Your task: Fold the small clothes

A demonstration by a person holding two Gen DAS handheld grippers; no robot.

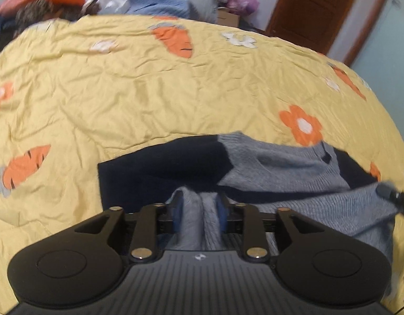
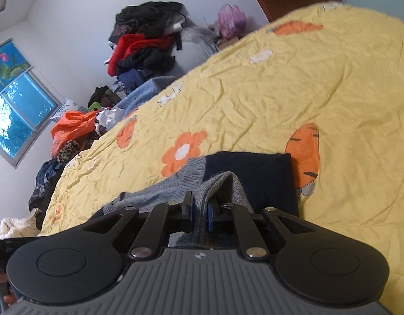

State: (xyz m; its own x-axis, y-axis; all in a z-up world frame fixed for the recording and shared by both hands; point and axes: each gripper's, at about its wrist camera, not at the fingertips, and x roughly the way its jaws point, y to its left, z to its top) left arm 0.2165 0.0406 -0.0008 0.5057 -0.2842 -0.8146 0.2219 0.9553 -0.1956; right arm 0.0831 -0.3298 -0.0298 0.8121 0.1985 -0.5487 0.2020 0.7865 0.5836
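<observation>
A grey and navy knit sweater (image 1: 275, 168) lies near the close edge of a bed covered by a yellow quilt (image 1: 138, 89) printed with orange flowers and carrots, as two hand-held grippers take hold of the garment. The left gripper (image 1: 199, 210) is pinching a bunched ridge of grey knit between its blue pads (image 1: 220, 211), and the right gripper (image 2: 199, 214) is likewise closed on a fold of grey fabric (its jaws stand narrower than the left's). In the left wrist view the sweater spreads from 6 o'clock out toward 3 o'clock, its navy panel toward 9 o'clock; in the right wrist view the navy panel sits at about 1 o'clock from the gripper, partly over a printed carrot.

Holding the cloth at two separate points looks meant to keep an edge taut and level, so that it can be carried over the rest of the garment in one even fold; the fold appears to be under way rather than finished, since the knit is still rumpled and raised at both grips.

A heap of clothes (image 2: 144, 50) and an orange plastic bag (image 2: 70, 126) crowd the far side of the bed, toward 11 o'clock in the right wrist view, well apart from the work.
</observation>
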